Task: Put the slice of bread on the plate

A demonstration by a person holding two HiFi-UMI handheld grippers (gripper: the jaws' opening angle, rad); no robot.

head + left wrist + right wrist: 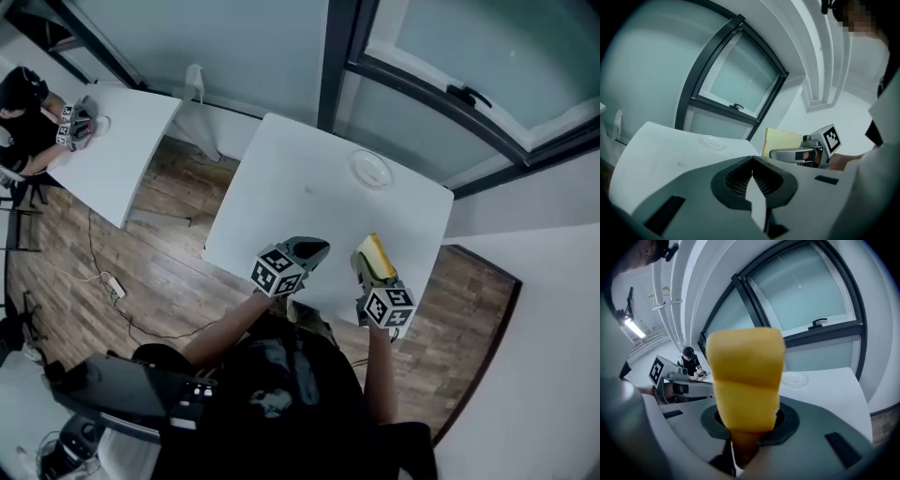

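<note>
Though small overhead, bread [745, 376] — filling right gripper view

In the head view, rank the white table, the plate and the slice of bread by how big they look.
1. The white table, by far the largest.
2 and 3. The plate and the slice of bread look about alike; the bread is nearer the camera, so I leave them unranked.

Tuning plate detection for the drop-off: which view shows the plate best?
Head view: the plate shows whole from above, empty, near the far edge of the table. Right gripper view has it small and edge-on beside the bread slice. Left gripper view shows it faint and flattened.
</note>
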